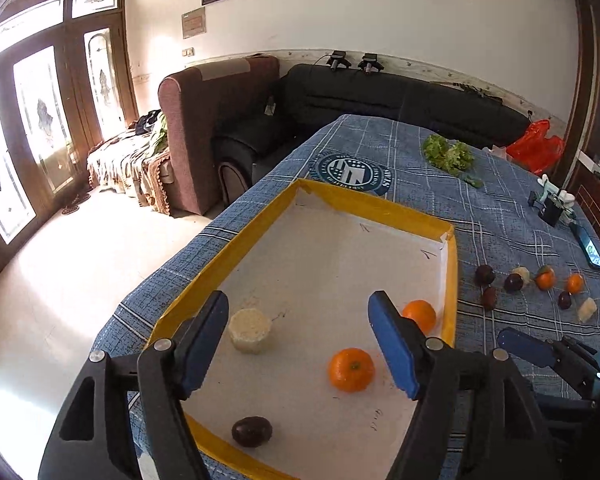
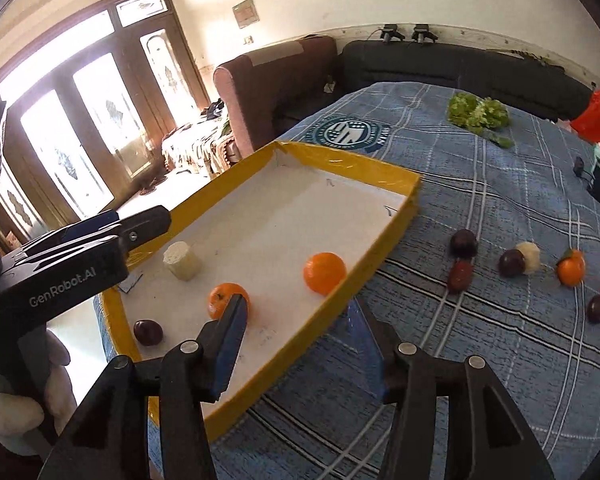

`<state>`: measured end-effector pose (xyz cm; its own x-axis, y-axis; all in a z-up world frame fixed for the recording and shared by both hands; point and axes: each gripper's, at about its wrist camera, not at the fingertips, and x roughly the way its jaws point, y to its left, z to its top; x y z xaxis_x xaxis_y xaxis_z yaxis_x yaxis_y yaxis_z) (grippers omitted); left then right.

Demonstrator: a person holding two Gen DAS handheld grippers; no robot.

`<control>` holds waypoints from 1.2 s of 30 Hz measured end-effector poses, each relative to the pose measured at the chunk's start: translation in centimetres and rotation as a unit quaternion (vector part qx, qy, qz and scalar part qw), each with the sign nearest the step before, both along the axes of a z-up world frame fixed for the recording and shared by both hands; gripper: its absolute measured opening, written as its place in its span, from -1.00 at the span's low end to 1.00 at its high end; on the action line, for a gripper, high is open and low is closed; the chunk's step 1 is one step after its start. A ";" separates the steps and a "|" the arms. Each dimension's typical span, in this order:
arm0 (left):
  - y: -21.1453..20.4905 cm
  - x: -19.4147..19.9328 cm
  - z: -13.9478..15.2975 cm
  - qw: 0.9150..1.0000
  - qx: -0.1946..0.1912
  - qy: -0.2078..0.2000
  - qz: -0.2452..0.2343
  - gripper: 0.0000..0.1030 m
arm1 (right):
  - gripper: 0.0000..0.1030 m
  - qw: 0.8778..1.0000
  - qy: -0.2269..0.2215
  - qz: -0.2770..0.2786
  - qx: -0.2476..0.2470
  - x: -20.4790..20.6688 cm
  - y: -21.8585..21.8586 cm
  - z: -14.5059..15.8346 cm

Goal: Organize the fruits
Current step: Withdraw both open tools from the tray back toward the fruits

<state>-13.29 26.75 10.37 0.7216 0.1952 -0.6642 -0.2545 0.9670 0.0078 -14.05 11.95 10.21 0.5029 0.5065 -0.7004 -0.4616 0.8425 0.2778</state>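
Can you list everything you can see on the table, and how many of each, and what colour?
tray: one, yellow rim, white floor, on the blue checked cloth
oranges in tray: two, orange
plum in tray: one, dark purple
pale chunk in tray: one, cream
loose fruit: oranges, dark plums, pale chunks, on cloth right of tray
lettuce: one bunch, green, far end
bag: one, red, far corner
left gripper: open, empty
right gripper: open, empty

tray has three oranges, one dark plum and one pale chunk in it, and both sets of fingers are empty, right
Not quite: the tray holds two oranges, not three. The left wrist view shows them with one dark plum and one pale chunk. Both sets of fingers are empty.
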 end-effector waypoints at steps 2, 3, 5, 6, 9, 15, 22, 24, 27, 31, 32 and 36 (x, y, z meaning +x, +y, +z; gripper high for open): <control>-0.8 0.0 0.2 1.000 -0.001 -0.001 -0.009 0.45 | 0.12 1.000 0.009 -0.022 0.010 0.1 -2.2 -0.3; -1.3 0.0 0.3 1.000 -0.002 -0.001 -0.014 0.45 | 0.12 0.999 0.013 -0.033 0.015 0.3 -3.3 -0.5; -2.0 0.0 0.3 1.000 -0.004 0.000 -0.025 0.45 | 0.12 0.998 0.023 -0.061 0.023 0.5 -5.6 -1.0; -2.5 0.1 0.3 0.999 -0.006 0.002 -0.031 0.45 | 0.12 0.997 0.026 -0.074 0.027 0.5 -6.7 -1.1; -3.6 0.0 0.4 0.999 -0.008 0.005 -0.045 0.45 | 0.12 0.992 0.025 -0.116 0.030 0.3 -10.9 -1.3; -5.7 0.6 0.4 0.996 -0.027 0.003 -0.080 0.48 | 0.11 0.972 0.030 -0.232 0.027 0.7 -20.7 -1.7; -9.4 1.8 -0.9 0.990 -0.042 0.029 -0.132 0.47 | 0.17 0.948 0.023 -0.316 0.025 2.6 -26.6 -1.7; -10.3 2.0 -1.1 0.988 -0.044 0.035 -0.147 0.47 | 0.17 0.945 0.025 -0.326 0.029 3.6 -27.5 -2.1; -11.6 2.6 -1.5 0.982 -0.059 0.046 -0.172 0.47 | 0.16 0.937 0.026 -0.347 0.024 4.7 -28.5 -2.8; -14.2 4.4 -2.0 0.974 -0.073 0.063 -0.206 0.47 | 0.16 0.940 0.037 -0.338 0.023 6.0 -28.4 -4.2; -15.2 5.2 -2.2 0.971 -0.075 0.067 -0.216 0.47 | 0.16 0.942 0.039 -0.334 0.021 6.4 -28.2 -4.6; -18.6 8.8 -2.8 0.965 -0.076 0.075 -0.239 0.47 | 0.19 0.943 0.042 -0.331 0.018 6.6 -28.2 -5.4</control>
<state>-4.52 8.17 7.56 0.5984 -0.2451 -0.7627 0.2144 0.9663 -0.1423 -7.47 -16.24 4.79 0.6602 0.1252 -0.7406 0.1869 0.9276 0.3234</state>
